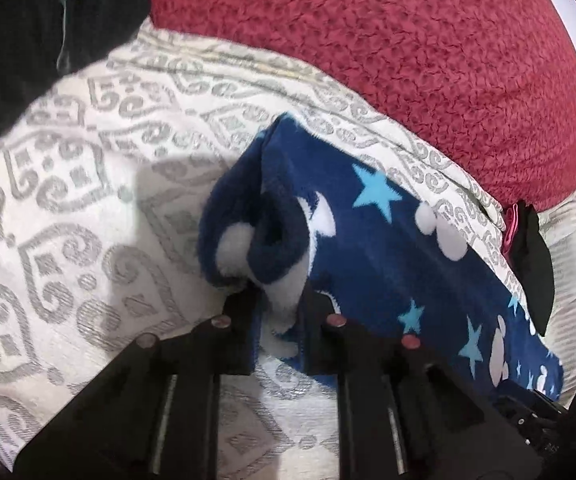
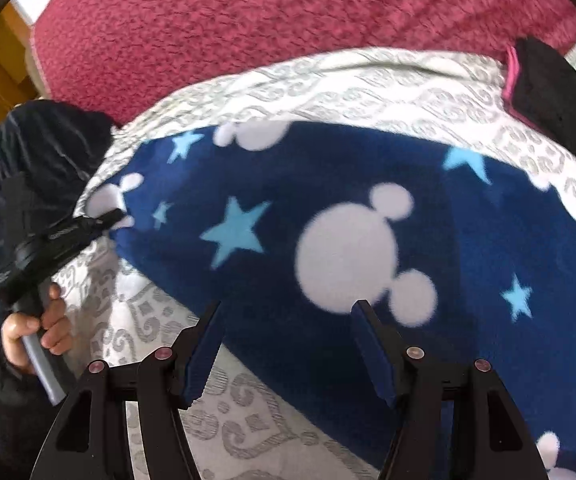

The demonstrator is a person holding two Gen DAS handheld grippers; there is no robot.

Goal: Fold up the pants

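Two hand-held grippers work the pants (image 2: 327, 184): the left hand-held gripper (image 1: 276, 300) pinches a bunched fleece end, the right hand-held gripper (image 2: 286, 308) hovers spread above the cloth. The navy pants stretch lengthwise between them across the patterned bedspread (image 1: 68, 168), red blanket (image 2: 288, 12) beyond.

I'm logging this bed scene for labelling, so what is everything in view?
pants: one, navy fleece with white mouse heads and light blue stars, lying across the bedspread
bedspread: one, white with grey scrollwork, under the pants
blanket: one, dark red, fuzzy, beyond the bedspread
dark garment: one, black, at the bed's left end
black and pink item: one, far right on the bedspread
left gripper: black, shut on a bunched end of the pants
right gripper: black with blue pads, open over the pants
left hand: holding the left gripper's handle
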